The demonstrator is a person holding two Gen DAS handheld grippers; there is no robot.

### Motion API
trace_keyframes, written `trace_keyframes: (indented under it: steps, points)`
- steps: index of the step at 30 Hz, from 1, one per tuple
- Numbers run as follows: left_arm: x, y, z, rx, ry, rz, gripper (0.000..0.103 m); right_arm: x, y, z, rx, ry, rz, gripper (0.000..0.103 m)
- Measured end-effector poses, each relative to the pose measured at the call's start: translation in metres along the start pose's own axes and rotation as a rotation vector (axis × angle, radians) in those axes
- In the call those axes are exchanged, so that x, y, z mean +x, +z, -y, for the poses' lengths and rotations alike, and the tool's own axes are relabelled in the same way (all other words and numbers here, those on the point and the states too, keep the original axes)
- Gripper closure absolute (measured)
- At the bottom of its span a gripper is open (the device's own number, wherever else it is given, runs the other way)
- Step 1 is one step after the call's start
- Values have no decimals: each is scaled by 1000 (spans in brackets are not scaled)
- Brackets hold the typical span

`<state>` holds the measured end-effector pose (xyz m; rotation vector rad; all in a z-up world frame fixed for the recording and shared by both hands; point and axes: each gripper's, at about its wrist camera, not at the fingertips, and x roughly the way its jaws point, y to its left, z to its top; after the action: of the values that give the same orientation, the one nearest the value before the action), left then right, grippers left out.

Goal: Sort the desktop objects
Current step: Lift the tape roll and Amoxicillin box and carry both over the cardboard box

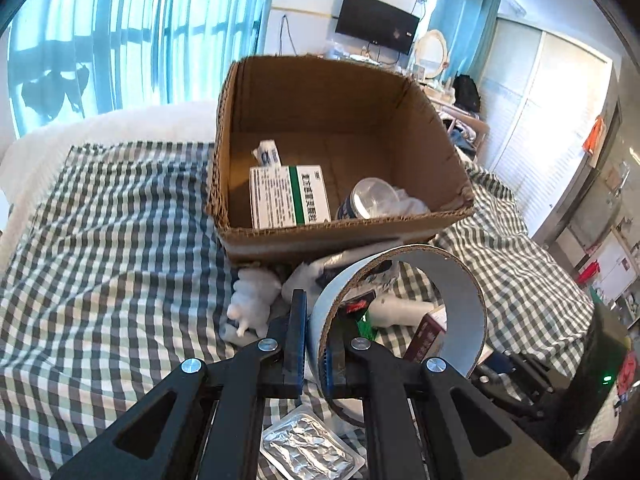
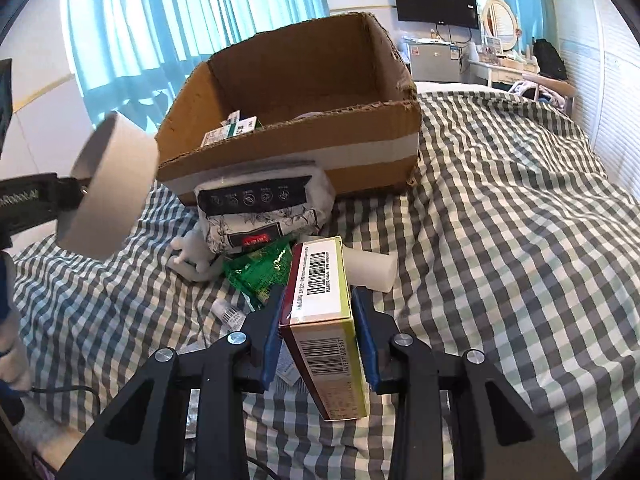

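Left hand-held gripper (image 1: 316, 332): pinching the wall of a tape roll (image 1: 460, 280), up in the air.
Right hand-held gripper (image 2: 316, 320): pinching a small box (image 2: 320, 300) with barcodes, lifted above the bed.
Cardboard box (image 1: 420, 120): at 12 o'clock from both grippers, on the checked bed cover (image 1: 100, 260).
Inside the cardboard box: a white and green medicine box (image 1: 288, 196) and a can (image 1: 368, 196).
Pile: a green packet (image 2: 260, 268) and a flowery pack (image 2: 260, 208), just in front of the cardboard box.

Teal curtains (image 1: 132, 20), wall TV (image 1: 376, 22), oval mirror (image 2: 500, 22), white wardrobe (image 1: 548, 92), checked bedspread (image 2: 520, 200)
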<state>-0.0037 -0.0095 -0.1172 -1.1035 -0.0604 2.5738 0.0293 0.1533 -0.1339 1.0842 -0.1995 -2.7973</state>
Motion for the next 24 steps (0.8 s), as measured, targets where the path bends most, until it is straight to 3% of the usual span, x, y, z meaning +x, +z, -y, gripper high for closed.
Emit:
trace_keyframes:
  steps: [13,24]
  points:
    - [-27,21,0,-1,-6,77,96,-17,17,4,9,45,40,72]
    - [-57,50,11,25,-10,176,96,-75,66,-4,-57,74,237,72]
